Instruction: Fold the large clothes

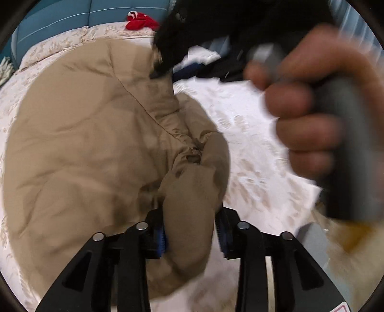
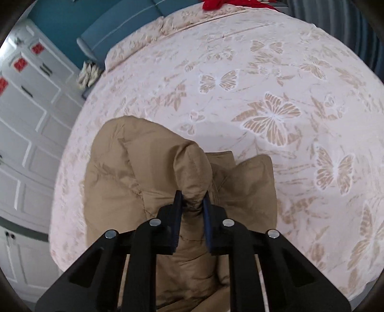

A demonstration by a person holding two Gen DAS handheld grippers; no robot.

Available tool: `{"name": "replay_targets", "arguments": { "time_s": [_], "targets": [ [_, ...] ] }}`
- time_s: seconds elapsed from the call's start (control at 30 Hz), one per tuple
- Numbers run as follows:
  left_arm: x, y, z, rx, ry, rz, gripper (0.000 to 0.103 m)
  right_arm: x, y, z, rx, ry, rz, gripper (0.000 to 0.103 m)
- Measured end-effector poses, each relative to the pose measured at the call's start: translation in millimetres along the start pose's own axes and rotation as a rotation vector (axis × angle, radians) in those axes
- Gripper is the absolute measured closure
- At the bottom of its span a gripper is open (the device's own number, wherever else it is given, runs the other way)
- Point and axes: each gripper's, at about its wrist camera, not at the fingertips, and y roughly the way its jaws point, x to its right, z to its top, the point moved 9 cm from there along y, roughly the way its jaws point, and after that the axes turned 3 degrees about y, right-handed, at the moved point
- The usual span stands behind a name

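Right gripper [image 2: 193,204]: jaws narrow, pinched on a bunched fold of the tan padded jacket [image 2: 148,168]. Fabric sits between the pads and puffs up just beyond the tips; the rest of the jacket hangs down under the gripper and spreads to its left and right over the bed [image 2: 264,72].

Left gripper [image 1: 190,230]: jaws partly apart, a thick roll of the same jacket [image 1: 84,144] lies between them. Left pad touches the fabric; the right pad looks just clear of it, though blur makes that contact hard to judge. Most of the jacket spreads ahead and to the left of this gripper, flat on the butterfly-print bedcover.

Left view, upper right: a hand [image 1: 309,115] wrapped round a grey handle, blurred, with the black body of the other gripper above the jacket's far edge.

Far end of the bed: a red garment [image 1: 141,21], then the blue headboard [image 2: 115,31].
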Motion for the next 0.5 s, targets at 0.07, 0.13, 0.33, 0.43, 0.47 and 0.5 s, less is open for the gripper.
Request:
{"name": "replay_targets", "arguments": {
  "time_s": [0.07,0.13,0.33,0.43,0.47,0.5],
  "targets": [
    [-4.4,-31.3,0.2,0.048,-0.036,-0.045,0.06,6.1,5.6,-0.5,-0.015,-0.013,-0.038,0.088],
    [-19.1,-66.9,4.8,0.107,-0.099,-0.072,0.056,12.4,11.1,-1.6,-0.029,-0.017,-0.068,0.088],
    [-100.3,-105.1,52.4,0.171,-0.225,0.127,0.056,22.3,34.4,-7.6,-0.052,-0.028,-0.161,0.086],
    [-142.9,-89.2,87.3,0.153,-0.289,0.236,0.056,13.5,12.6,-2.4,0.002,0.001,-0.157,0.085],
    [-154.0,-85.6,92.2,0.148,-0.305,0.244,0.056,6.3,-6.8,1.4,0.053,0.006,-0.152,0.085],
    [-161.0,-79.5,98.4,0.133,-0.319,0.25,0.056,2.3,-18.1,3.8,0.087,0.007,-0.151,0.085]
  ]
}}
